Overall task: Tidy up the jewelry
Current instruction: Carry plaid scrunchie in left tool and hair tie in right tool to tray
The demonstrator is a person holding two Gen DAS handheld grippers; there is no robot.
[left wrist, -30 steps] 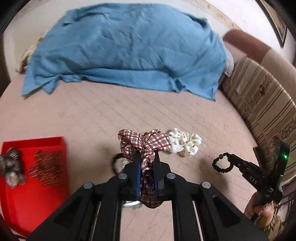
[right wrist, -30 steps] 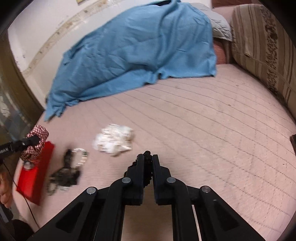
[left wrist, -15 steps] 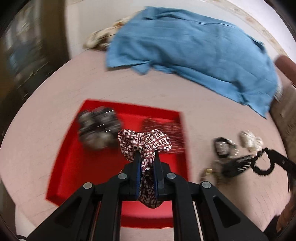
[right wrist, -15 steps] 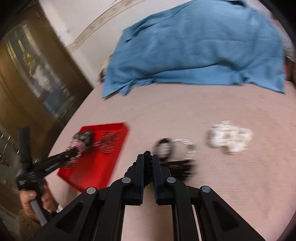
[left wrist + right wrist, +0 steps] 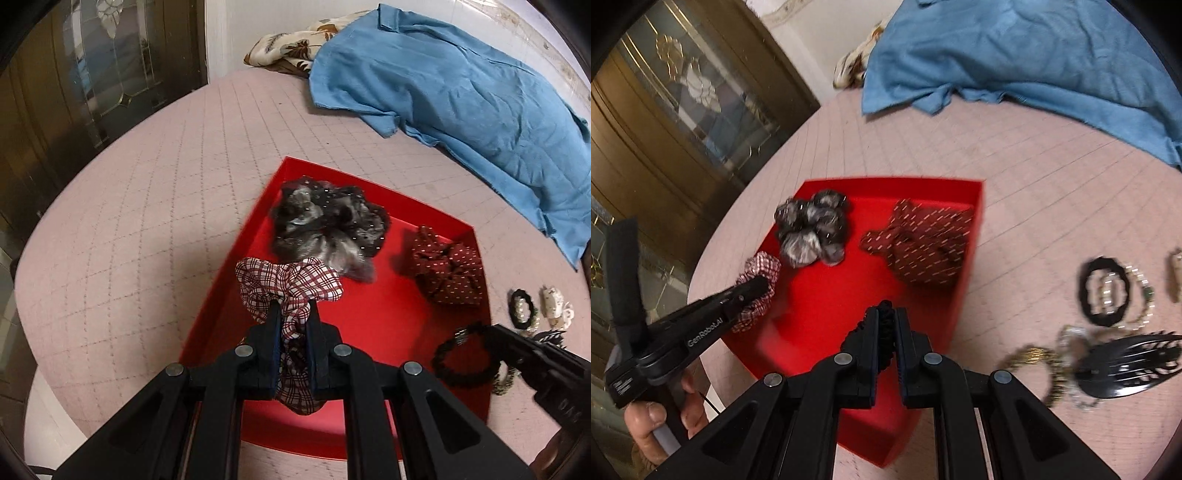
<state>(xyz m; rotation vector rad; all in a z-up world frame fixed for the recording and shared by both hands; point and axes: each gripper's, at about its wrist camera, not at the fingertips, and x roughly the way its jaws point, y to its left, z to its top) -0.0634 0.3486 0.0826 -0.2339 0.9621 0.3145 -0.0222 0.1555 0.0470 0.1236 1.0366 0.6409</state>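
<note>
A red tray (image 5: 373, 325) (image 5: 827, 314) lies on the pink quilted bed, holding a grey-black scrunchie (image 5: 325, 229) (image 5: 812, 232) and a dark red dotted scrunchie (image 5: 448, 271) (image 5: 923, 247). My left gripper (image 5: 292, 306) (image 5: 757, 286) is shut on a red-and-white plaid scrunchie (image 5: 288, 284) (image 5: 761, 266), held over the tray's left side. My right gripper (image 5: 886, 314) (image 5: 484, 330) is shut on a black braided hair tie (image 5: 461, 363) (image 5: 884, 325), held over the tray's near right part.
Right of the tray lie a black hair tie (image 5: 1104, 291), beaded bracelets (image 5: 1034, 365), a black hair claw (image 5: 1126, 365) and a white scrunchie (image 5: 556, 302). A blue sheet (image 5: 461, 92) covers the far bed. A glass-panelled cabinet (image 5: 683, 110) stands left. A hand (image 5: 653, 424) holds the left gripper's handle.
Both grippers have swung left from the loose pile to above the red tray, each still carrying its hair piece. The tray now fills the middle of both views.
</note>
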